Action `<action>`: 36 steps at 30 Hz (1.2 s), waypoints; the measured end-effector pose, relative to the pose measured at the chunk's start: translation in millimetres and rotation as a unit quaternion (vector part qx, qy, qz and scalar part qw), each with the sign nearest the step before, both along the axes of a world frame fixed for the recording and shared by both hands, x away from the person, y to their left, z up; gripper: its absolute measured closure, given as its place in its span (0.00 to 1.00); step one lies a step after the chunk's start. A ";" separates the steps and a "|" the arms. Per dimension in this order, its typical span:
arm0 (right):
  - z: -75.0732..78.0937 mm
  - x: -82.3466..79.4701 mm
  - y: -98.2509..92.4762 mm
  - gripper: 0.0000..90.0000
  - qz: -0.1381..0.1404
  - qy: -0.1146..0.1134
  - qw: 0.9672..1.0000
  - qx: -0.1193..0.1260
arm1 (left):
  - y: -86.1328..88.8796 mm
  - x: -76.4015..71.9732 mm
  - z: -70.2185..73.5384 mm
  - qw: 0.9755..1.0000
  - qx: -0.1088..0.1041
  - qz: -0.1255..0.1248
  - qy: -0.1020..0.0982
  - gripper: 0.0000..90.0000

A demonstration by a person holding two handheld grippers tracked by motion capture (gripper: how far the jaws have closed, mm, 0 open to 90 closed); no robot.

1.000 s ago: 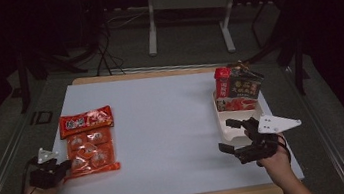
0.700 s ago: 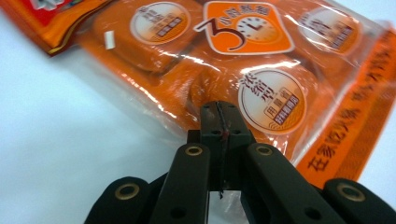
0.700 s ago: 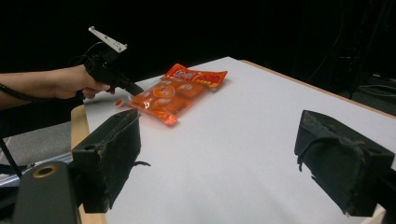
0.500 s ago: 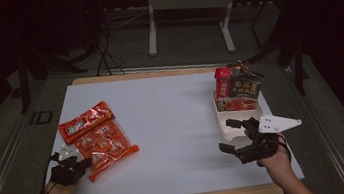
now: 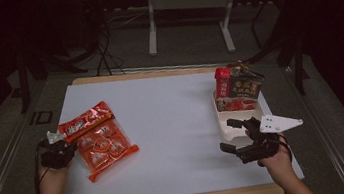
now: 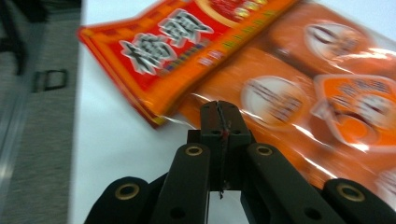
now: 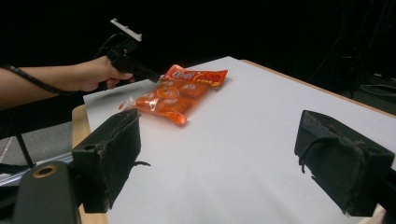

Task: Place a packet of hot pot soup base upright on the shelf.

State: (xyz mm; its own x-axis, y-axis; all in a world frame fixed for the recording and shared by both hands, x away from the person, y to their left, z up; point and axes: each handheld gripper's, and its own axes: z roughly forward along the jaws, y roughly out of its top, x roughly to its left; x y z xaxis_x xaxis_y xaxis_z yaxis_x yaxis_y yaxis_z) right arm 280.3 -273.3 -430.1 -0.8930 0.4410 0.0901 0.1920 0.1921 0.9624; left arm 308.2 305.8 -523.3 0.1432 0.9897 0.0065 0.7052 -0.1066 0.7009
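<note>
Left gripper (image 5: 68, 147) clamped on edge of clear orange plastic snack bag (image 5: 103, 149), dragged rightward, rotated. Right gripper (image 5: 239, 136) wide open, idle near white tray (image 5: 223, 120). Transfer underway.

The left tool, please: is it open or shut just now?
Shut. In the left gripper view the left tool has its two black jaws pressed together at the edge of the orange snack bag; whether they pinch its wrapper cannot be told.

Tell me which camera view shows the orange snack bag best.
The left gripper view: the snack bag is close up, with its printed label and inner packets readable, and the left tongs shut on its edge. The high view shows it small but whole; the right gripper view shows it far off.
</note>
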 end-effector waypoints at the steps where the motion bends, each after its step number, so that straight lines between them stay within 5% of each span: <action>1: 0.0 0.0 0.0 0.16 0.000 0.000 1.000 0.000 | 0.0 0.0 0.0 1.000 0.000 0.000 0.000 1.00; 9: -1.3 0.2 1.0 0.16 0.002 0.003 1.000 -0.001 | 11.4 27.7 -2.7 1.000 0.002 0.021 0.007 1.00; 14: -1.7 0.6 0.0 0.16 0.000 0.004 1.000 -0.001 | 10.4 29.5 -7.7 1.000 -0.002 0.020 0.011 1.00; 21: -3.0 1.0 2.5 0.16 0.003 0.005 1.000 -0.005 | 7.6 25.6 -8.5 0.999 0.000 -0.016 0.028 1.00; 32: -2.0 0.7 4.7 0.16 0.006 0.005 1.000 -0.005 | 0.3 21.9 -10.0 0.999 -0.008 -0.025 0.029 1.00; 36: -1.6 0.5 6.1 0.16 0.007 0.005 1.000 -0.004 | -24.7 24.9 -9.7 0.998 -0.017 -0.058 0.025 1.00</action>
